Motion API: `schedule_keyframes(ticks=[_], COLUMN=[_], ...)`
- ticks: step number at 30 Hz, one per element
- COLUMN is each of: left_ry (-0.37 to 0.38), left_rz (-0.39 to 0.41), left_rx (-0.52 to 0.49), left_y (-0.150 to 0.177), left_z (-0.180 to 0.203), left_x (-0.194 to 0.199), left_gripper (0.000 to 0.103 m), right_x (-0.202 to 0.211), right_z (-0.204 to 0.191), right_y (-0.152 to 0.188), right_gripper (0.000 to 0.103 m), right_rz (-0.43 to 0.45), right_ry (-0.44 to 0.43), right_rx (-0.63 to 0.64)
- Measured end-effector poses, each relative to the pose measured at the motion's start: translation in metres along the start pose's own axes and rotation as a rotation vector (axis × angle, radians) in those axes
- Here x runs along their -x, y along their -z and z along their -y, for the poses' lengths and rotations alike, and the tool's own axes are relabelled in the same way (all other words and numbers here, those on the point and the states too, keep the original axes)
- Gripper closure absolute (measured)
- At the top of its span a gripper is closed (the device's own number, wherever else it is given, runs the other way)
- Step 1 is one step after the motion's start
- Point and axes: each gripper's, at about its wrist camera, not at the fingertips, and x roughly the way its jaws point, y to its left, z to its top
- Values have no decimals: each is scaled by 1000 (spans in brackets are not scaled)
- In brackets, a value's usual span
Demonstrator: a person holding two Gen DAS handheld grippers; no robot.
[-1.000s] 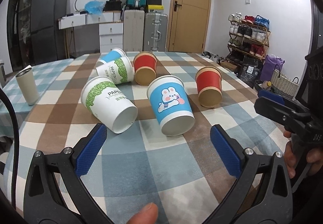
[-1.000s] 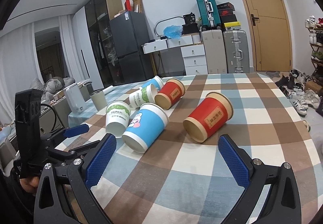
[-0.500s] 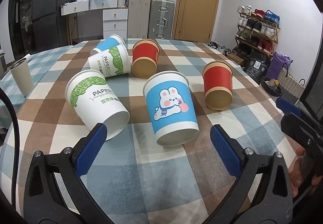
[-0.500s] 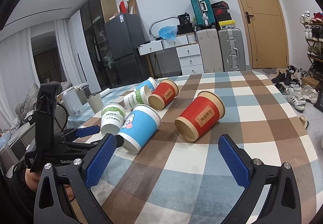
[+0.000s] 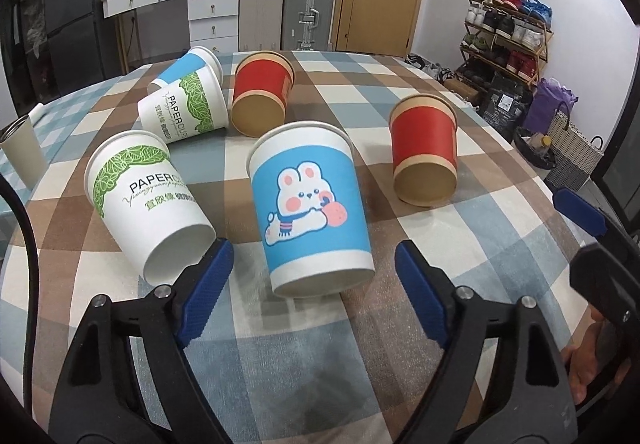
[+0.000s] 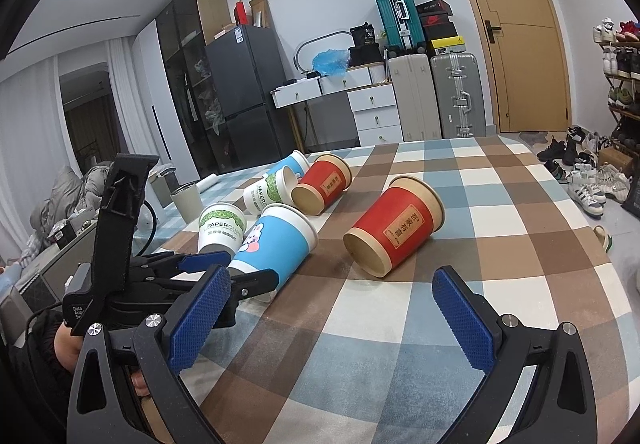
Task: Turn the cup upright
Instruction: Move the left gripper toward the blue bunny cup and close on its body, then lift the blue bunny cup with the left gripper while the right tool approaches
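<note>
Several paper cups lie on their sides on the checked tablecloth. A blue cup with a rabbit print [image 5: 310,203] lies nearest, its base toward my left gripper [image 5: 314,294], which is open and empty with its blue pads on either side of the cup's base, not touching. The same cup shows in the right wrist view [image 6: 276,244], with the left gripper [image 6: 224,270] at its base. My right gripper [image 6: 330,324] is open and empty, short of a red cup [image 6: 394,228] lying with its base toward me.
A white-and-green cup [image 5: 148,195] lies just left of the rabbit cup, near my left pad. A second green cup [image 5: 184,113], a blue cup [image 5: 188,67] and two red cups [image 5: 262,97] [image 5: 424,149] lie farther back. A grey tumbler [image 5: 22,149] stands at the left edge.
My left gripper has moved forward to the rabbit cup, so its pads now flank the cup's base. The right gripper has shifted only slightly. No cup has moved.
</note>
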Motion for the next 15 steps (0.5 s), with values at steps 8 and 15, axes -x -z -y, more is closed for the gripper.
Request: schedule_keyframes(ticks=[8,15], left_ry=[25,39], left_rz=[-34,18], left_rx=[-5,44], left_y=[-5,-3], left_z=[1,-7], left_x=[-11,0], left_gripper=[47,49], right_x=[0,-3], right_z=[0,-2], right_y=[0,1], right_gripper=[0,0], right_rz=[-2,-6], right_ry=[-2,-10], right_rx=[1,14])
